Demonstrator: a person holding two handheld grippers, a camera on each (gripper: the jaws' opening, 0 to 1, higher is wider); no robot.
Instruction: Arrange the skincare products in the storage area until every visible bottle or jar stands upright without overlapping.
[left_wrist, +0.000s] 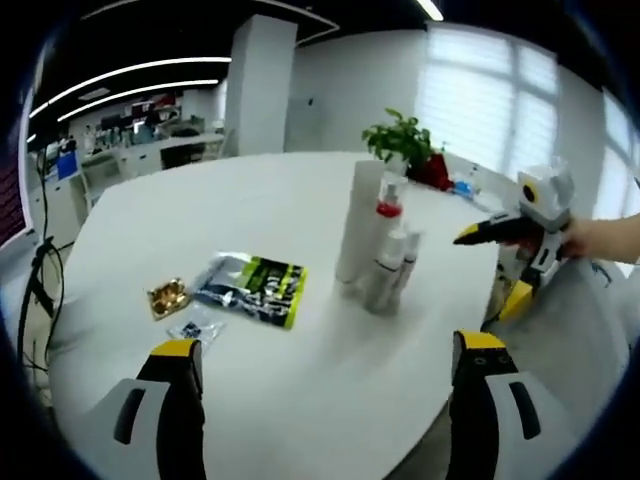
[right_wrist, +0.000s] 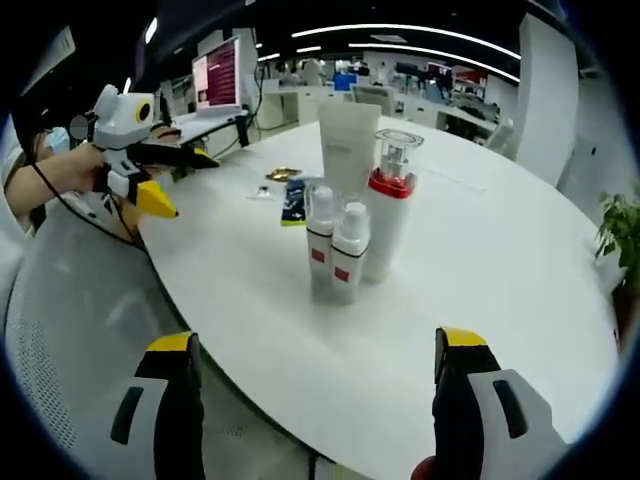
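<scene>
Bottles (right_wrist: 350, 225) stand upright, clustered, ahead of both tongs, which are well apart from them. Left gripper (left_wrist: 325, 365) and right gripper (right_wrist: 315, 360) are wide open, empty; which is nearer cannot be told.

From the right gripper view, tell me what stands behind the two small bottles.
Behind the two small bottles stand a red-collared pump bottle and a tall white tube. The small bottles cover the tube's base, so whether it touches them can't be told.

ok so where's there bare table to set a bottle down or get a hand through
Bare table lies between the bottle cluster and the near edge, and in the wide stretch beyond it towards the plant. It is crowded inside the cluster, where the bottles stand close together, and around the green packet and gold wrapper beside it.
</scene>
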